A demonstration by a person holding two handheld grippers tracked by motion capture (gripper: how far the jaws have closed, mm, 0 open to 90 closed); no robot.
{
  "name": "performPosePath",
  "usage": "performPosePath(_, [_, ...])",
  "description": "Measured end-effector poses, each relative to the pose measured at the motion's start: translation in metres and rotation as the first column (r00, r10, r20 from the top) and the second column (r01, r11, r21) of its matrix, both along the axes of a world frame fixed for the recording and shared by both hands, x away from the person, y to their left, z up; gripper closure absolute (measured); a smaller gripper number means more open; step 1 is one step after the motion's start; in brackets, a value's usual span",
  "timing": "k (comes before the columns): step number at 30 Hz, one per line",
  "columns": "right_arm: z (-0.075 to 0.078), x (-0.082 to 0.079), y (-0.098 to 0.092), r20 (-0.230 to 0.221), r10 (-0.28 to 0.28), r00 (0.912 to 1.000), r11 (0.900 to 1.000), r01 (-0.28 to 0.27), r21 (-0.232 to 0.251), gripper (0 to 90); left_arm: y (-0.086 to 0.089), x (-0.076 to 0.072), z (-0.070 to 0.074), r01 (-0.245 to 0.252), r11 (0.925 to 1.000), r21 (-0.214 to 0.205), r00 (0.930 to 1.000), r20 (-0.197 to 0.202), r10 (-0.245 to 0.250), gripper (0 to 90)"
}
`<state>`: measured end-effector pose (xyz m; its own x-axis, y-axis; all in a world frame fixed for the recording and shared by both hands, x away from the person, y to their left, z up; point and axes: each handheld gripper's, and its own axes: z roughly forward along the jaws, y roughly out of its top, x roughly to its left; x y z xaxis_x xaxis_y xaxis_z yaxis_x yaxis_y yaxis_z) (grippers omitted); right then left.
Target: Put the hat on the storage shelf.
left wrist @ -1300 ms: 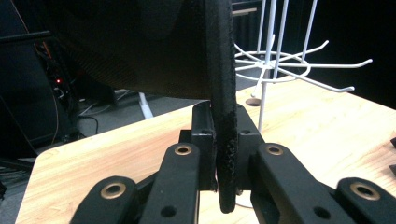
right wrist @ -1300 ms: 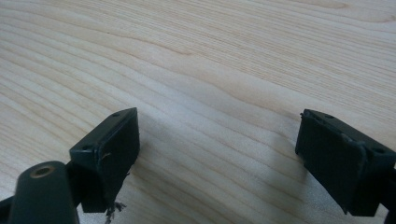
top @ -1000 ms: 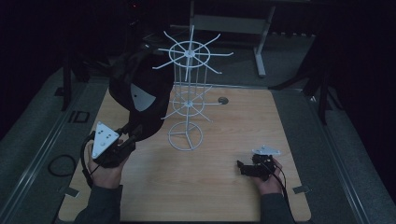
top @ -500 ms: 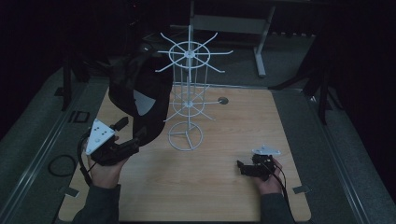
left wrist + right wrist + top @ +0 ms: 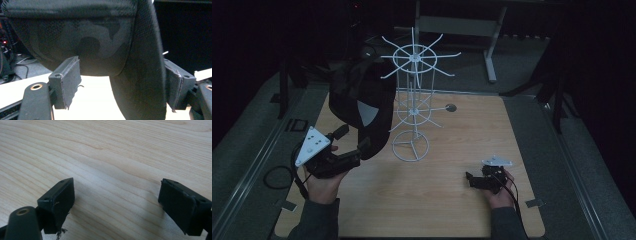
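Note:
A black cap [image 5: 362,100] with a pale patch hangs on the left side of a white wire rack [image 5: 414,100] that stands on the wooden table [image 5: 447,210]. My left gripper [image 5: 353,140] sits just below the cap, open. In the left gripper view the cap [image 5: 75,37] looms close, and its brim [image 5: 142,75] hangs down between the wide jaws against the right pad [image 5: 175,85]; the left pad [image 5: 71,80] stands apart from it. My right gripper [image 5: 469,179] rests low over the table at the right, open with bare wood between its fingers [image 5: 60,200].
The rack's round wire base [image 5: 410,146] sits mid-table, with thin arms sticking out at two levels. A round hole [image 5: 451,107] lies behind it. A cable loop [image 5: 277,177] lies off the table's left edge. Dark stands and a desk leg [image 5: 491,55] rise behind.
My left gripper has shifted slightly left and turned, and its jaws now show spread apart under the cap. The right gripper has not moved.

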<state>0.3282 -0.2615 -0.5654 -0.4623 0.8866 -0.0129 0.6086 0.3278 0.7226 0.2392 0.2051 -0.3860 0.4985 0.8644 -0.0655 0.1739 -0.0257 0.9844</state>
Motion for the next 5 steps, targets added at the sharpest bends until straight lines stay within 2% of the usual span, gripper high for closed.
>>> performPosePath(1, [0.0000, 0.0000, 0.0000, 0.000, 0.000, 1.0000, 1.0000, 0.000, 0.000, 13.3, 0.0008, -0.0023, 0.0024, 0.010, 0.9998, -0.018, 0.9999, 0.006, -0.010, 24.4])
performPosePath(5, [0.0000, 0.0000, 0.0000, 0.000, 0.000, 1.0000, 1.0000, 0.000, 0.000, 13.3, 0.0025, -0.0065, 0.0063, 0.026, 0.9992, -0.030, 0.9996, 0.011, -0.025, 22.9])
